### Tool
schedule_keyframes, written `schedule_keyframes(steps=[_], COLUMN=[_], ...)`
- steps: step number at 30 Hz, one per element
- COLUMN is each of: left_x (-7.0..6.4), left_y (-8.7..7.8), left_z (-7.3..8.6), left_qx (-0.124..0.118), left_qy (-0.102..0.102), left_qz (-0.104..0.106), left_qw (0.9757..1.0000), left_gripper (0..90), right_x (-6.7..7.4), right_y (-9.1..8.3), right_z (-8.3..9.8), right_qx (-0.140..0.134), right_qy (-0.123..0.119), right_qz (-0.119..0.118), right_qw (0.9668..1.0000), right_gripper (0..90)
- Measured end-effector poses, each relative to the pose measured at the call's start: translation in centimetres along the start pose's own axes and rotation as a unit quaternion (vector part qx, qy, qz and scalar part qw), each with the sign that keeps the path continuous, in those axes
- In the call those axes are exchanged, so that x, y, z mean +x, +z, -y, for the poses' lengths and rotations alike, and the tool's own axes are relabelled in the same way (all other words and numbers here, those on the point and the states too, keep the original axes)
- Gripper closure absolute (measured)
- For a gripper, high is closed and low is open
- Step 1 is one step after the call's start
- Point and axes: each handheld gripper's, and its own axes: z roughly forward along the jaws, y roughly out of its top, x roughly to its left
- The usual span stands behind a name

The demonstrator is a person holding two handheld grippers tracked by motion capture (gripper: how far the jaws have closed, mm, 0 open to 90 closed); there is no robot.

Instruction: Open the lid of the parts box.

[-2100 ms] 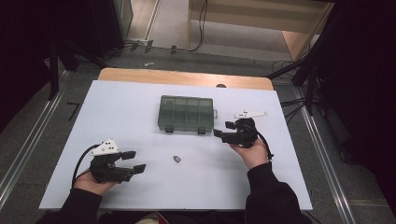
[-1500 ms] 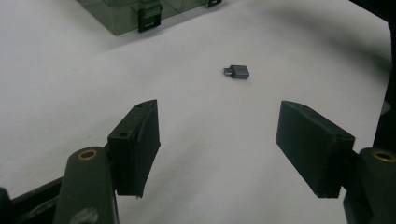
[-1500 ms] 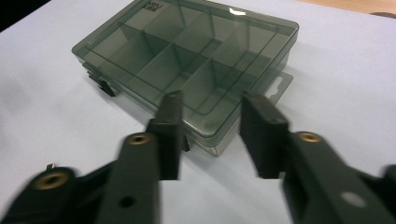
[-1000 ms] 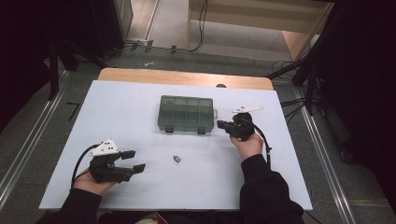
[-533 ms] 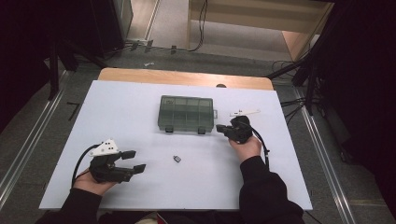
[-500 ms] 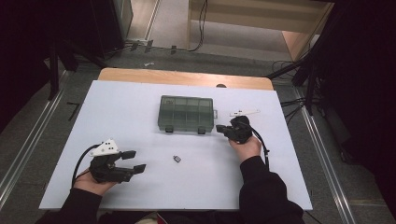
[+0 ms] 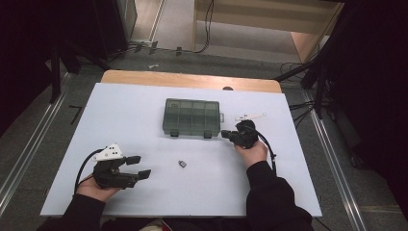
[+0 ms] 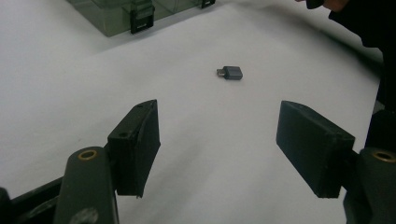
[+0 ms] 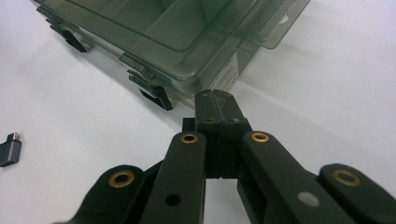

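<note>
Black sleeves on both arms. Left gripper (image 7: 137,166): black, grey three-cornered plate on top, black cable. Right gripper (image 7: 226,135): black jaws, brass rivets, black cable.

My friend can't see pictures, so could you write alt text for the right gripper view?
The right gripper, jaws shut with nothing between them, points at the near corner of a closed, clear grey compartment box on a white table. A small grey adapter lies at the left edge.

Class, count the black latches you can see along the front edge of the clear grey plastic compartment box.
2. One black latch sits towards the left of the clear grey plastic compartment box's front edge, the other black latch towards the right, nearest the closed right gripper. None looks hidden.
</note>
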Motion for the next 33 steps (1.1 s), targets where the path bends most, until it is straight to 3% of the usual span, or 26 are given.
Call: schedule_keyframes(steps=[33], left_x=[-0.05], left_y=[0.03], left_z=[0.01], left_qx=[0.001], left_qy=[0.002], left_qz=[-0.001], left_qw=[1.0000], left_gripper=[30.9], right_x=[0.47], right_y=[-0.25], right_z=[-0.12], right_qx=[-0.003], right_qy=[-0.008], right_qz=[-0.014], right_qw=[0.9999], right_gripper=[88.1])
